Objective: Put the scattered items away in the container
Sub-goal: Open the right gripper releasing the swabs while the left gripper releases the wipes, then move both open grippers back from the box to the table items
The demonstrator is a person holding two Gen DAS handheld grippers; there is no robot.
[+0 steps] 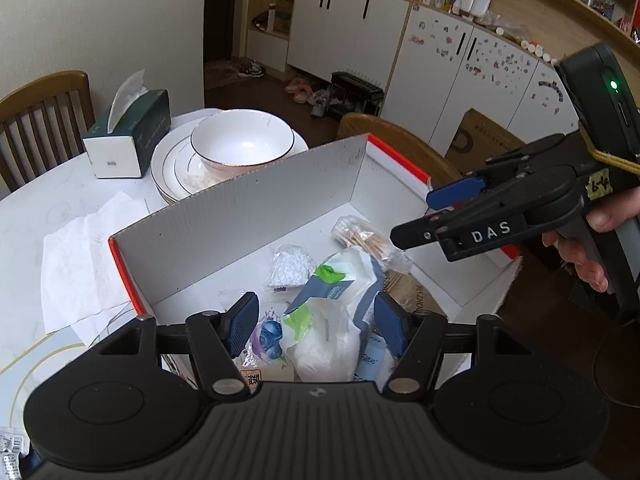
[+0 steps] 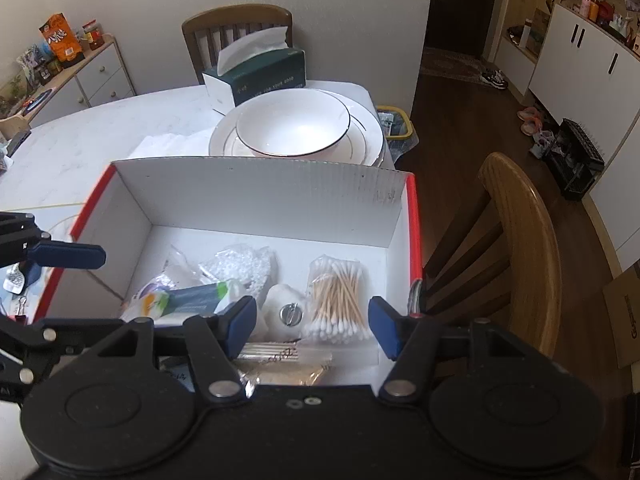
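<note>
- Several small pieces lie on the desk left of the box, outside it: a foil-backed strip cut off by the frame edge and what looks like a small clip. Judged light, thin and flat, so they need a pinch at an edge.
- Left tool: jaws moderately wide, nothing between the pads, hanging above the near left part of the box.
- Box: corrugated card, white inside, red rim, far flap standing upright. Judged light and stiff enough, but liable to slide if pushed.
- Box contents, left side: a glossy packet with a blueberry print and a clear bag of white beads. Both are film-wrapped, so likely slippery and crinkly.
- Box contents, centre: a soft pack with a green tab lying over a limp white bag. The right wrist view also shows a fluffy white ball with a metal pin. All judged soft and compressible, safe to squeeze.
- Box contents, right side: a clear bag of cotton swabs with wooden stems. It is light, and a loose fold of film is the best hold.
- Near wall of the box: a slim sleeve of wooden sticks, rigid, best taken across its width.
- Right tool: jaws parted, empty, above the near right part of the box.
- Behind the box: a bowl on stacked plates, glazed and breakable, and a tissue box. Neither is judged part of the tidying.
</note>
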